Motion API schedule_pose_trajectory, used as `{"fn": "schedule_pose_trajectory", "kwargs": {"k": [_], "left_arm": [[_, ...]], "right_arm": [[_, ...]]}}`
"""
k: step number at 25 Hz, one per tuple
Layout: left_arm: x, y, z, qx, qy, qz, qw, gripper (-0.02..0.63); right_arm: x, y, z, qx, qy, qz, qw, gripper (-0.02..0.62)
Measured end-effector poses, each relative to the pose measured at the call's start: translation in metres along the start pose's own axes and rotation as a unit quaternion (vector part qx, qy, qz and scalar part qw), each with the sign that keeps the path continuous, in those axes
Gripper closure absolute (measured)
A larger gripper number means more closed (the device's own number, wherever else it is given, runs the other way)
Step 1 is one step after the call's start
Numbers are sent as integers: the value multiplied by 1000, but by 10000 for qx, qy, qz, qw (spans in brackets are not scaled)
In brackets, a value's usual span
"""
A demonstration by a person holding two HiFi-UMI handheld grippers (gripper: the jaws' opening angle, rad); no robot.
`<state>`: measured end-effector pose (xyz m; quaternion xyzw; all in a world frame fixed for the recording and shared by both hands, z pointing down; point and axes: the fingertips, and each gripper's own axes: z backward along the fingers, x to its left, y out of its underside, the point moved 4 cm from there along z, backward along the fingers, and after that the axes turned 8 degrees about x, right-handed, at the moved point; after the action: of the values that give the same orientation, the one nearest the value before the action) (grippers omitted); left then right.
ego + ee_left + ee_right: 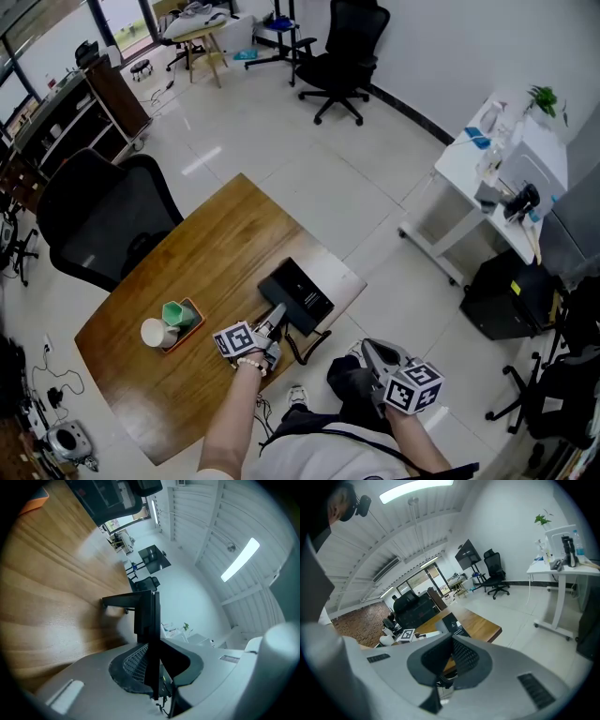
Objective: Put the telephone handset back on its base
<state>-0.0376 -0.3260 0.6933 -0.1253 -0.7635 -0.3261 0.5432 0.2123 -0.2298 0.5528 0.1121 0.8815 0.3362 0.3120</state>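
The left gripper (270,330) pinches the black handset (152,630), just near of the telephone base (298,293). This thin, edge-on grip could let it twist, or the cord (309,349) could snag. The right gripper (373,354) has its jaws pressed together, empty.

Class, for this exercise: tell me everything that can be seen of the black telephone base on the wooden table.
The telephone base is a flat, black, roughly rectangular unit, plastic by its look, with a small pale patch on top. It lies flat and skewed on the wooden table, close to the edge on the person's side. A black cord loops past that edge beside it. The left gripper, shut on the black handset, points at its near end; contact cannot be told.
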Motion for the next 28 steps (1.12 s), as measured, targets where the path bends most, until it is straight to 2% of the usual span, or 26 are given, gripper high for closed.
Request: {"fn": "schedule_pose_trajectory", "kwargs": {"k": [5, 7, 9, 11, 12, 16, 19, 22, 24, 26, 28], "left_arm": [[4, 0, -1, -36, -58, 123, 9999, 528], [4, 0, 1, -108, -217, 142, 9996, 494], [-1, -2, 7, -274, -340, 148, 9989, 485], [-5, -6, 17, -480, -490, 142, 9975, 391], [-8, -7, 24, -588, -597, 128, 9964, 367], [-32, -8, 68, -1085, -998, -155, 9889, 357], [-69, -6, 98, -1244, -1127, -922, 9815, 434], [-105, 0, 125, -1222, -1343, -1644, 9695, 545], [-119, 7, 141, -1125, -1454, -1707, 9680, 601], [-129, 16, 153, -922, -1564, -1682, 9689, 601], [-144, 22, 163, -755, -1638, -1974, 9636, 601]], "right_arm": [[1, 1, -2, 27, -63, -23, 10000, 595], [4, 1, -3, 26, -82, -15, 10000, 595], [7, 2, -4, 12, -97, -7, 10000, 595], [10, 0, -4, -29, -111, 7, 9999, 595], [11, -2, -4, -59, -114, 8, 9999, 595], [19, -9, 1, -201, -94, 53, 9997, 595], [28, -16, 3, -318, -90, 189, 9993, 595], [43, -20, 3, -440, -142, 293, 9985, 595], [54, -20, 3, -525, -197, 335, 9979, 595], [66, -20, 4, -579, -244, 403, 9972, 595], [79, -18, 6, -612, -281, 490, 9965, 595]]}}
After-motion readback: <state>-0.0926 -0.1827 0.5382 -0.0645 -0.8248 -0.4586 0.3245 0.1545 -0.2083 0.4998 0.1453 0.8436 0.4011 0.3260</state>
